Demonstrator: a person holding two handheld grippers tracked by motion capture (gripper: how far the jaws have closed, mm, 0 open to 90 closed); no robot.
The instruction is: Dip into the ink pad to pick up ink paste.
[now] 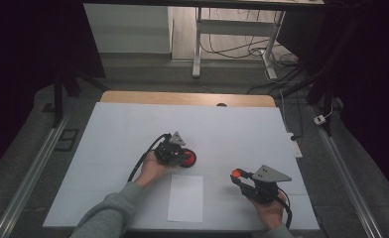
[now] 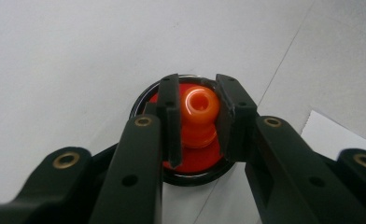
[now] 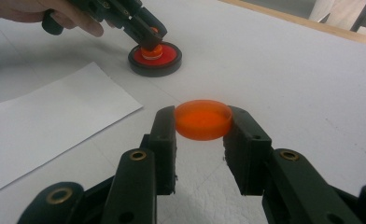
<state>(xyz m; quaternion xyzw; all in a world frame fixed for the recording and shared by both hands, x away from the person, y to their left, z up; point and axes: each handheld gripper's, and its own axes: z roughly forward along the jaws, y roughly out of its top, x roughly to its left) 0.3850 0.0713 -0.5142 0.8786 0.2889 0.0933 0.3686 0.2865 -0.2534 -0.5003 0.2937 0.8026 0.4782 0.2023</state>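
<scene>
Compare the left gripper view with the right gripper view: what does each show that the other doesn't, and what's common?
Left gripper view alone: the hollow top of the orange knob, looked down on between the left gripper jaws.
Right gripper view alone: the right gripper shut on an orange cap, and the person's left hand.
Both: the red disc in its black rim, the knob clamped over it, the white paper sheet, the white table.

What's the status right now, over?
Left tongs shut on orange knob over red base. Right tongs shut on orange cap. Nothing between.
</scene>
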